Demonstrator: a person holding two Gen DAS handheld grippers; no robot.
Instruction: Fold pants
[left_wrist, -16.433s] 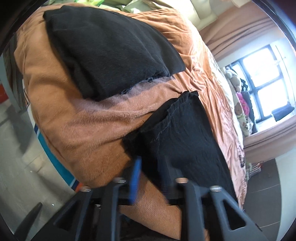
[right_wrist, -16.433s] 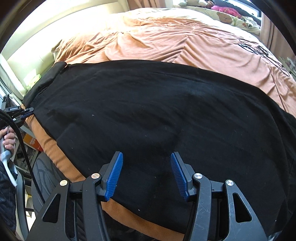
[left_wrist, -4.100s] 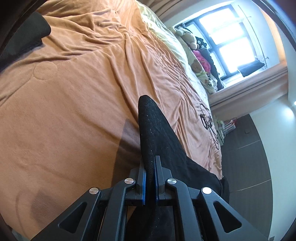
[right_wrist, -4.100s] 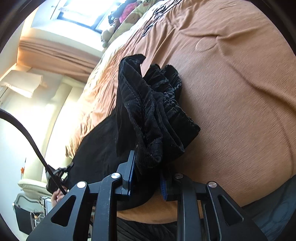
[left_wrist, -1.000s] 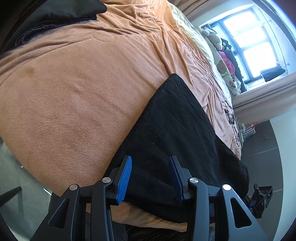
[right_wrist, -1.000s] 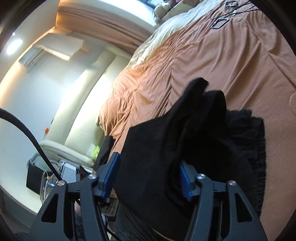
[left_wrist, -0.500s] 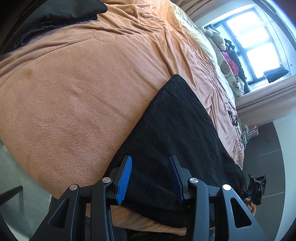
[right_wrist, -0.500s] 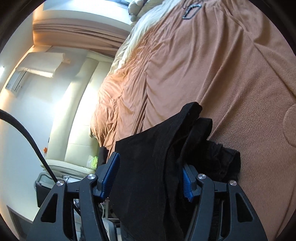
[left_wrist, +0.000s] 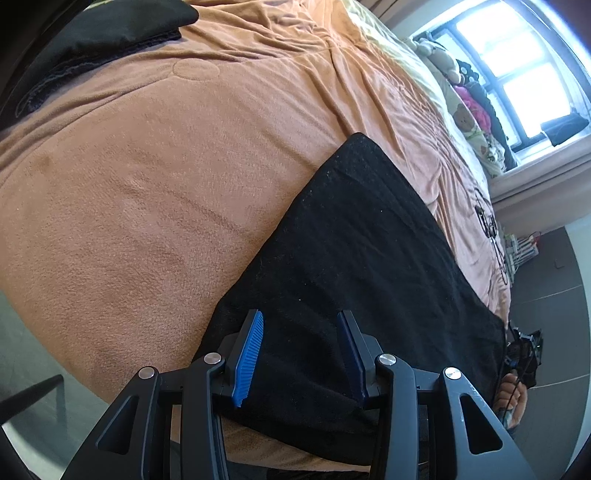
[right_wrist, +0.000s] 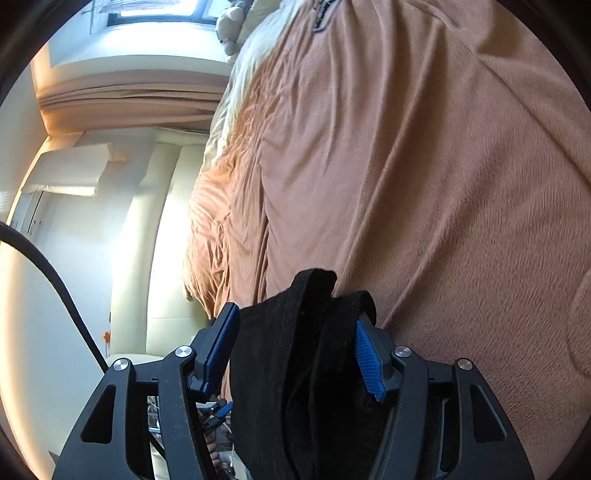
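Note:
The black pants (left_wrist: 362, 251) lie folded flat on the orange bed cover (left_wrist: 147, 177), a long strip running toward the window. My left gripper (left_wrist: 301, 350) is open just above their near end, touching nothing. In the right wrist view a bunched end of the pants (right_wrist: 295, 362) stands between the spread blue pads of my right gripper (right_wrist: 295, 350). The pads are wide apart and the cloth hangs loosely between them.
A second folded black garment (left_wrist: 103, 33) lies at the bed's far left corner. Soft toys (left_wrist: 465, 110) and a window (left_wrist: 532, 74) are at the head of the bed. The bed edge and grey floor (left_wrist: 33, 350) are at the lower left. A cream headboard (right_wrist: 147, 240) is behind the bed.
My right gripper has tilted and moved down toward the bed, and less of the bunched cloth shows above its pads. My left gripper has stayed open and almost still over the pants.

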